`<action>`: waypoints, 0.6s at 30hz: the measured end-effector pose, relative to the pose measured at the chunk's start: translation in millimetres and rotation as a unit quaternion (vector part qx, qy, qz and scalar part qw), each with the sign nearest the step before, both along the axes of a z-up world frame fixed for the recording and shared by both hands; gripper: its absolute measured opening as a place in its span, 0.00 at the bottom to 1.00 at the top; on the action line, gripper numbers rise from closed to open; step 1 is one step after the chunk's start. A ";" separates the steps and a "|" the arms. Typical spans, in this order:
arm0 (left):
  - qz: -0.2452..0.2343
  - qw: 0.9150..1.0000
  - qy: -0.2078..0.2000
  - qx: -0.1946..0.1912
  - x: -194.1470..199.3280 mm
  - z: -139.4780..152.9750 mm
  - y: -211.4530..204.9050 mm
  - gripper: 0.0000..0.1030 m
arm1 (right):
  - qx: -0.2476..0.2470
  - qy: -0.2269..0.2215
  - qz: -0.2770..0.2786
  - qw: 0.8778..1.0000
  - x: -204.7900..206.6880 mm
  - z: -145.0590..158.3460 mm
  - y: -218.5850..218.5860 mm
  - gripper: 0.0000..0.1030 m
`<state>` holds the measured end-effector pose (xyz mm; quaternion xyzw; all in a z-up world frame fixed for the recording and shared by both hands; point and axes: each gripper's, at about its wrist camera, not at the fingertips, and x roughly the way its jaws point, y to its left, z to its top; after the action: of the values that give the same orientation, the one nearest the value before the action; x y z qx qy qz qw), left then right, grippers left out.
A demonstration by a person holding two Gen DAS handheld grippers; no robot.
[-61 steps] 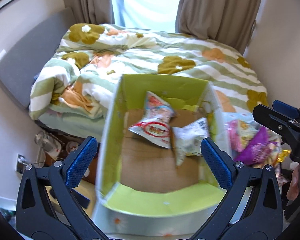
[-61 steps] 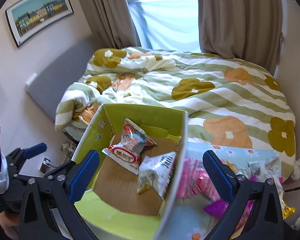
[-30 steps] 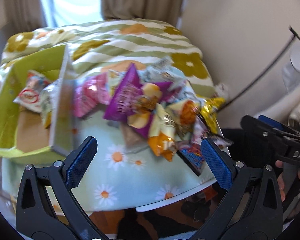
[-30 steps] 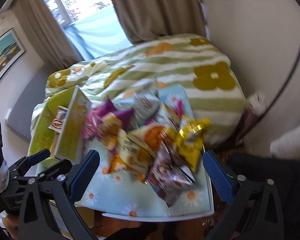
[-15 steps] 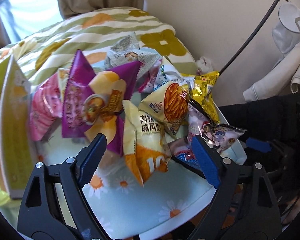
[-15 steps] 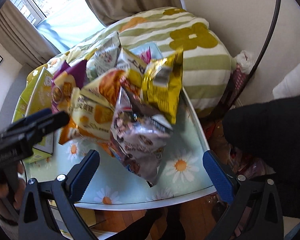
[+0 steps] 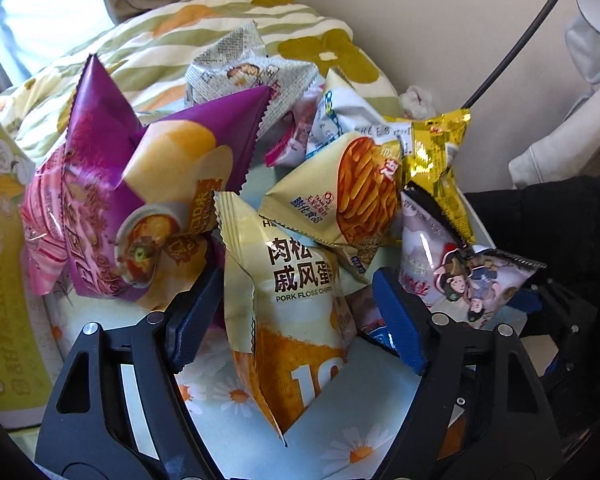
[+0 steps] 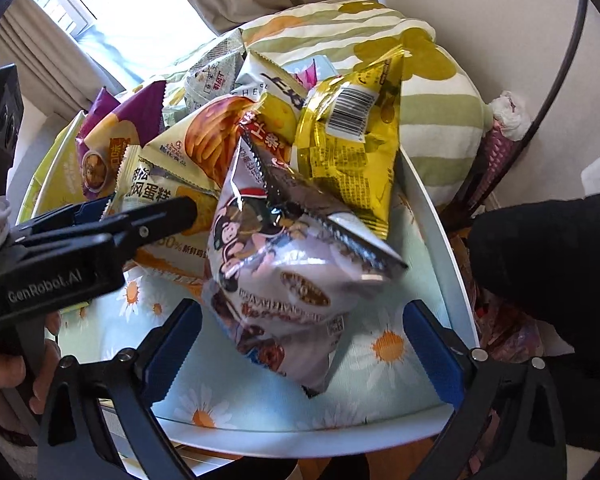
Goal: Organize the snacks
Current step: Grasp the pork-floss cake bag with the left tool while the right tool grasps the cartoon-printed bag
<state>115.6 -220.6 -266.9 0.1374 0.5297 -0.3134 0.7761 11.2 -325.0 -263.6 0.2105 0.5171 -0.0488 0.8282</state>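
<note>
While our left gripper [image 7: 296,312], half-closed, straddles pork floss bag [image 7: 296,304] at frame centre, long axis upright, bottom corner toward us, right gripper [image 8: 300,344] gapes wide around silver bag [image 8: 284,280]

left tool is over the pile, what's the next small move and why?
Probably ease the left tool a little further forward and close it on the pork floss bag. Its jaws stand open on either side of that bag, which sits at the front of the snack pile and is not yet pinched. The right tool is also open, with the silver bag between its jaws.
</note>
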 end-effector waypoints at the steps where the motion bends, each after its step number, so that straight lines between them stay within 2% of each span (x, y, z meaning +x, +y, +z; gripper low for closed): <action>1: -0.002 1.000 -0.001 0.006 0.1 -1.9 -0.7 0.71 | -0.001 -0.001 0.004 1.000 1.4 -1.3 1.0 0.95; 3: -0.008 1.000 0.000 0.021 -0.5 -7.7 -2.2 0.68 | 0.003 -0.006 0.015 1.000 4.9 -2.9 1.6 0.94; 5: -0.013 0.999 0.000 0.035 -1.4 -12.4 -3.4 0.58 | 0.003 -0.009 0.023 1.000 8.7 -2.8 3.0 0.93; 8: -0.015 0.999 0.012 0.031 0.1 -16.0 -3.2 0.54 | 0.001 -0.015 0.041 0.999 13.5 -3.9 4.5 0.91; 13: -0.019 0.999 0.008 0.039 -1.5 -15.0 -4.6 0.50 | 0.006 -0.014 0.066 0.998 20.2 -5.3 10.4 0.84; 18: -0.017 0.999 0.005 0.047 -3.5 -11.9 -3.3 0.49 | 0.015 -0.019 0.078 0.997 21.1 -7.9 9.9 0.83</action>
<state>112.2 -223.9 -278.8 0.1814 0.5451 -0.3024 0.7606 32.3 -315.1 -271.5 0.1823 0.5172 0.0277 0.8358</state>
